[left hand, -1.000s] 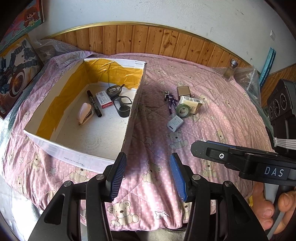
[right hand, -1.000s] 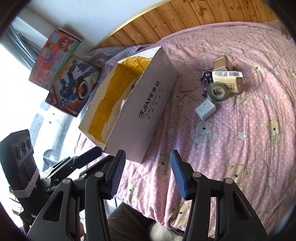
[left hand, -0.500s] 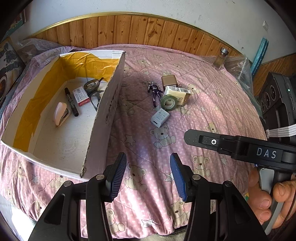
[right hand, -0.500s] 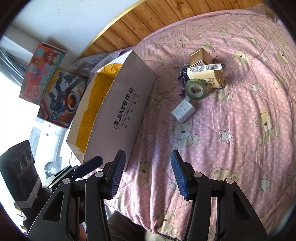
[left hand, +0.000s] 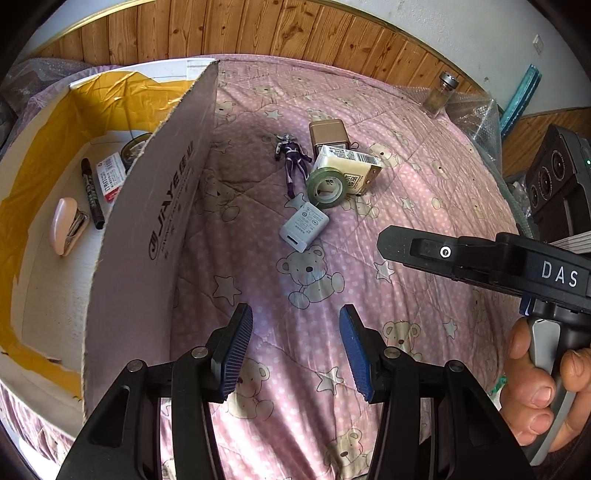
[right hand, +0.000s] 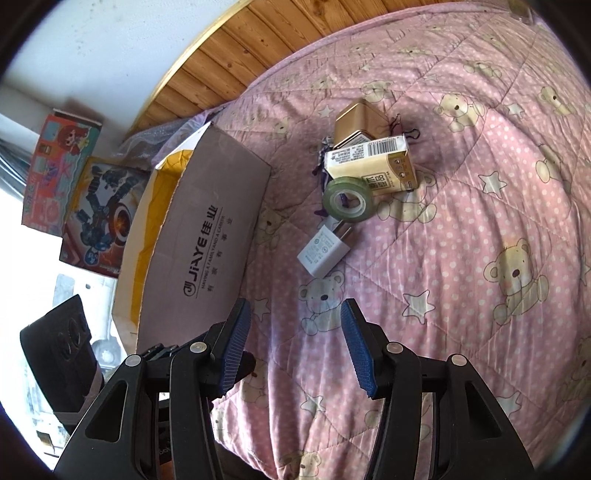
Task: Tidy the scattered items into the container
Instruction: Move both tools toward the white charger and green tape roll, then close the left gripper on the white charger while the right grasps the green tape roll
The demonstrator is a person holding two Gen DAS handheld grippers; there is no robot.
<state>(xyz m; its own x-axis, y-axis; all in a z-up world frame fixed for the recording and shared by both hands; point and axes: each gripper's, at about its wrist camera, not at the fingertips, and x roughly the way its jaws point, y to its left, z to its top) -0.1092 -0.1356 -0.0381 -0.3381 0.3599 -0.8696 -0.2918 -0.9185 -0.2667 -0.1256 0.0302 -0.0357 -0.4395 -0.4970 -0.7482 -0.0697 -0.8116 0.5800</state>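
An open cardboard box (left hand: 162,206) (right hand: 207,236) lies on the pink bear quilt, holding a black marker (left hand: 91,192), a pink stapler (left hand: 66,225), a red-white packet (left hand: 109,177) and a round tin. Right of it lie a white charger (left hand: 303,226) (right hand: 325,251), a green tape roll (left hand: 328,184) (right hand: 349,197), a cream carton (left hand: 351,164) (right hand: 373,164), a gold tin (left hand: 328,134) (right hand: 360,122) and a purple figurine (left hand: 291,155). My left gripper (left hand: 295,349) and right gripper (right hand: 293,345) both hover open and empty, short of the charger.
A glass jar (left hand: 439,92) stands at the quilt's far right beside bubble wrap. The right gripper's body and a hand (left hand: 535,384) fill the left view's right side. Toy boxes (right hand: 74,184) lean by the wall left of the bed. A wooden headboard (left hand: 258,33) runs behind.
Both grippers have moved forward and right toward the loose items, so the box has slid to the left and the charger looms larger. Both stay open.
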